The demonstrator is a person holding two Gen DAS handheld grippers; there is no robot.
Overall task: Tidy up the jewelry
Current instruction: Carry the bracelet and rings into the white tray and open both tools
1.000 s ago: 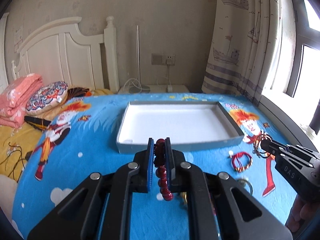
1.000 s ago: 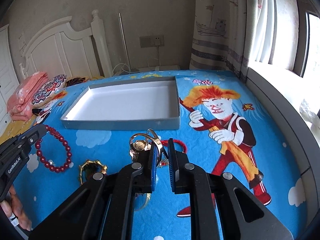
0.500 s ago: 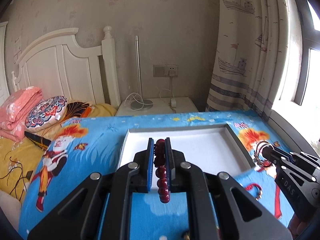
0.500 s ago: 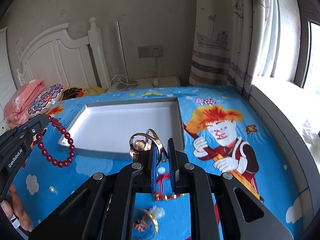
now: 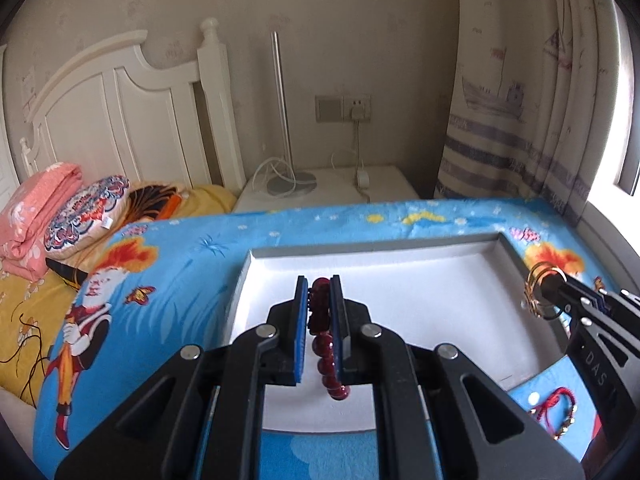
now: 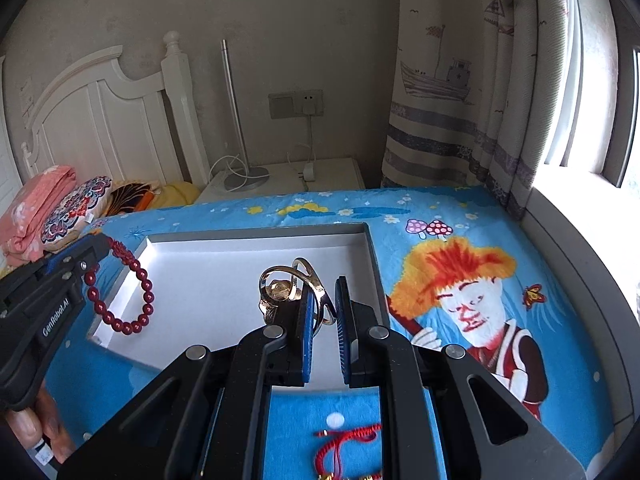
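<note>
Two hand-held grippers hang over a shallow white tray on a bright blue cartoon bedspread, each carrying a piece of jewelry. The left gripper is clamped on a string of dark red beads, which dangles as a loop above the tray's left side in the right wrist view. The right gripper has its jaws pinched on a gold ring-shaped ornament, held above the tray's right portion. Nothing appears to lie inside the tray yet — its white floor shows bare wherever it is visible — so the sorting seems to be at an early stage, with both pieces lifted but not set down. A red cord bracelet is on the bedspread in front of the tray, just below the right gripper — apparently waiting its turn. Whether other pieces remain out of view cannot be told.
</note>
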